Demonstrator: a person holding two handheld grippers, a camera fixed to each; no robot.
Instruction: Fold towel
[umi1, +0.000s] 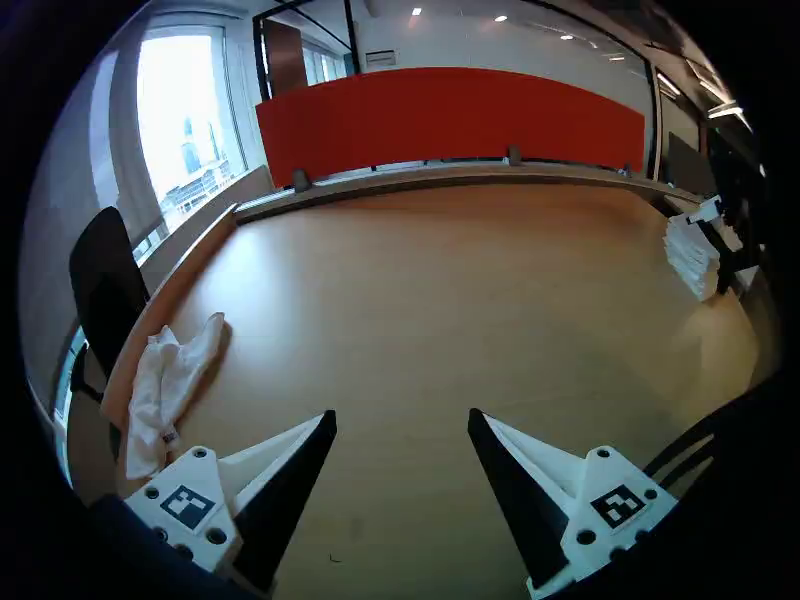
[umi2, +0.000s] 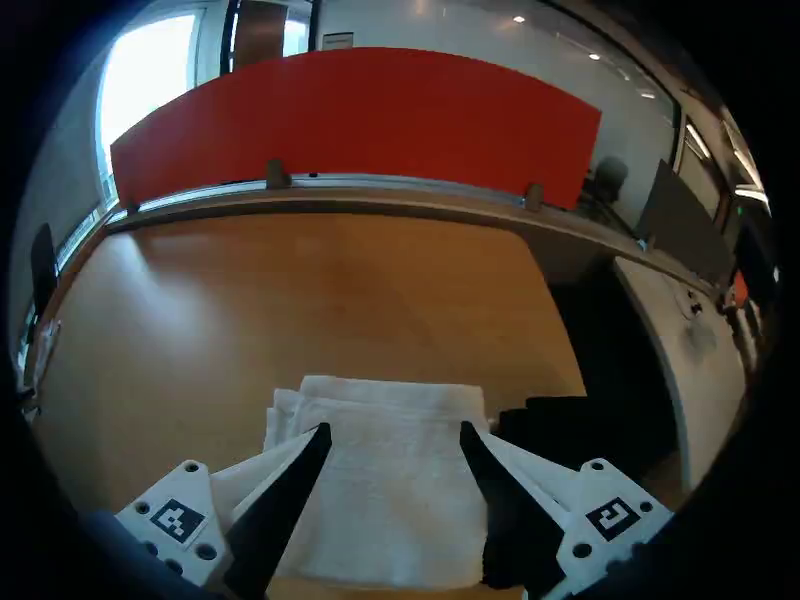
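A crumpled white towel (umi1: 168, 385) lies at the left edge of the wooden table (umi1: 450, 300), to the left of my left gripper (umi1: 402, 425), which stands open over bare wood with nothing between its fingers. A stack of folded white towels (umi2: 385, 470) rests right under my right gripper (umi2: 392, 435), whose open fingers straddle the top towel without pressing on it. In the left gripper view that stack (umi1: 692, 255) sits at the far right, with the other gripper (umi1: 722, 232) above it.
A red divider panel (umi1: 450, 120) runs along the table's far edge. A black chair (umi1: 105, 285) stands beyond the left edge, by the window. Dark objects (umi2: 580, 425) lie right of the stack, near the table's right edge. A grey desk (umi2: 690, 350) stands beyond.
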